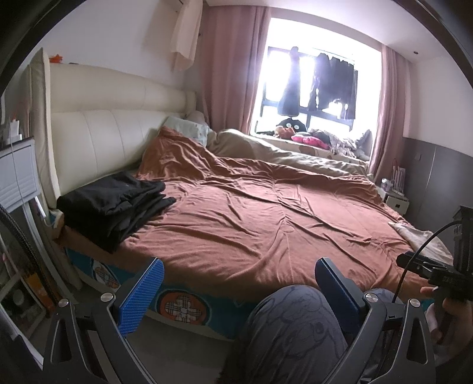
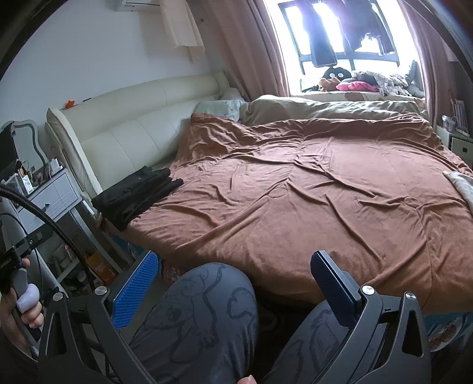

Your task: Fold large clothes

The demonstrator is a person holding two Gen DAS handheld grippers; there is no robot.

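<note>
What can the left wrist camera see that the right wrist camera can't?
Only the left wrist view shows the right gripper's handle, held at the right edge.

Only the right wrist view shows the air conditioner up on the wall, the wavy mirror by the bed, and the left gripper's handle in a hand.

Both show the brown blanket, the folded black clothes at the bed's corner, the cream headboard, the bright window, and open blue fingers.

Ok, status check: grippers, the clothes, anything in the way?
Left gripper open, empty. Right gripper open, empty. Folded black clothes stacked at bed corner by headboard. Brown blanket bare ahead; knees between fingers.
</note>
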